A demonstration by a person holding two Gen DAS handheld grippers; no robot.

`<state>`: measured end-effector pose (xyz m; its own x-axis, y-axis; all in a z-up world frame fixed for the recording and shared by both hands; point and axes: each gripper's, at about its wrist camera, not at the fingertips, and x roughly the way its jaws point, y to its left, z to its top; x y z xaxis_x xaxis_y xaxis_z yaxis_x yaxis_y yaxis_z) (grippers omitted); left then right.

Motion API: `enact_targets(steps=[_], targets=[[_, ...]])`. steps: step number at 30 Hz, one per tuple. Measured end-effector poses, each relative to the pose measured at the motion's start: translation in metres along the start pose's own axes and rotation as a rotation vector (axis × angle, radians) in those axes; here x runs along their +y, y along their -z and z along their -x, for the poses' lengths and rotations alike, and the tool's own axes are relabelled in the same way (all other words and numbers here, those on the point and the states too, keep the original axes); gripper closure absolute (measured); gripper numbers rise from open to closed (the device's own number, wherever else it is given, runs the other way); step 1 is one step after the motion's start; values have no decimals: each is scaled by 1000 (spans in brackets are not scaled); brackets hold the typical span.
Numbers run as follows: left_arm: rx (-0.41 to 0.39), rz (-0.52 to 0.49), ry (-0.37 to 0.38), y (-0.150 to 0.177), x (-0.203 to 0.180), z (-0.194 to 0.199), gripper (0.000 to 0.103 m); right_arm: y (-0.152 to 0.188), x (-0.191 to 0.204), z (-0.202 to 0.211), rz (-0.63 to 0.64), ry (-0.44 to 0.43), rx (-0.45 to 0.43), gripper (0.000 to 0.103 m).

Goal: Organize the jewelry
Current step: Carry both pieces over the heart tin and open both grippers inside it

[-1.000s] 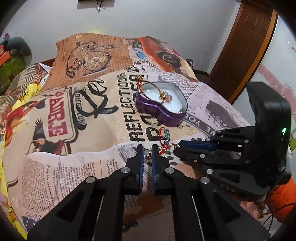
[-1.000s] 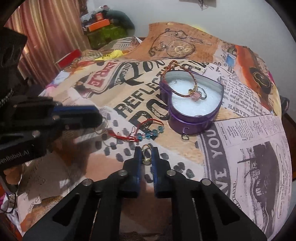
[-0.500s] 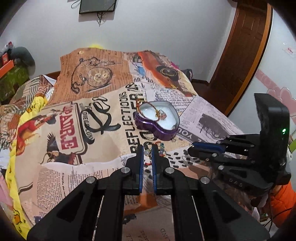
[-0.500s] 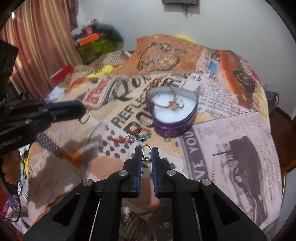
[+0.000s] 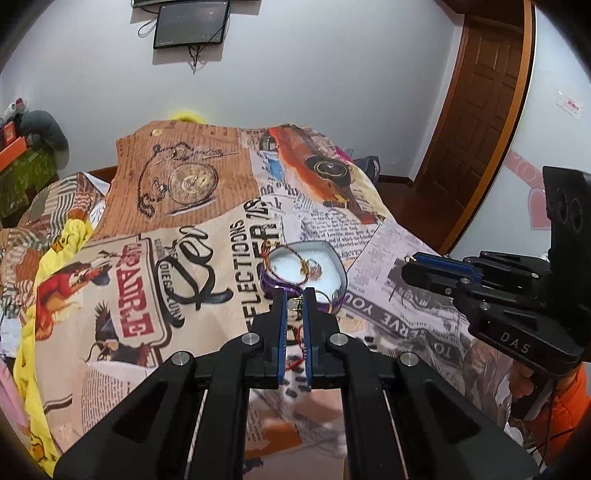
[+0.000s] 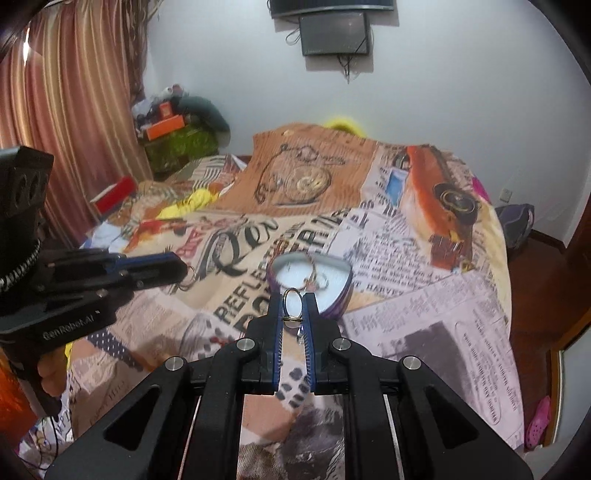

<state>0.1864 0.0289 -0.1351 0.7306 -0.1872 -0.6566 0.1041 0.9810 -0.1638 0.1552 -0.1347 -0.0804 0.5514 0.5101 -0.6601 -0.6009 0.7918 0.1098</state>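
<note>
A purple heart-shaped tin (image 5: 334,273) (image 6: 341,295) with a white lining sits on the printed bedspread and holds a beaded bracelet (image 5: 295,260) (image 6: 314,275) and a ring. My left gripper (image 5: 294,301) is shut on a small gold hoop earring (image 5: 293,303), held high above the bed in front of the tin; the hoop (image 6: 188,275) hangs from its tips in the right wrist view. My right gripper (image 6: 292,308) is shut on a second gold hoop earring (image 6: 291,297), also raised, just short of the tin. A red bracelet (image 5: 301,354) lies below, mostly hidden.
The bedspread (image 5: 166,221) covers the whole bed, with a yellow blanket (image 5: 62,243) at its left edge. A wooden door (image 5: 480,110) stands at the right, curtains (image 6: 66,110) and cluttered boxes (image 6: 173,136) at the left, a wall screen (image 6: 334,35) behind.
Both grippers have risen well above the bed, each still holding its earring. The tin and bracelet now look smaller and farther below.
</note>
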Motion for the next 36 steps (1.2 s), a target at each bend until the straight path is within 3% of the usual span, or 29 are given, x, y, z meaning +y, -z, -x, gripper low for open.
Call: enact_targets(steps=[8,22,36], targets=[[-11,-15,1,-15,0,-17,97,-8,-13,-8,-32,12,-22,94],[9,-1,-13,-31,9,-57,97,-10,-28,-42,-59,-4,15,94],[90,1,-19,-34,9,-106,97,-5,-34,-74,-70,-46,82,94]])
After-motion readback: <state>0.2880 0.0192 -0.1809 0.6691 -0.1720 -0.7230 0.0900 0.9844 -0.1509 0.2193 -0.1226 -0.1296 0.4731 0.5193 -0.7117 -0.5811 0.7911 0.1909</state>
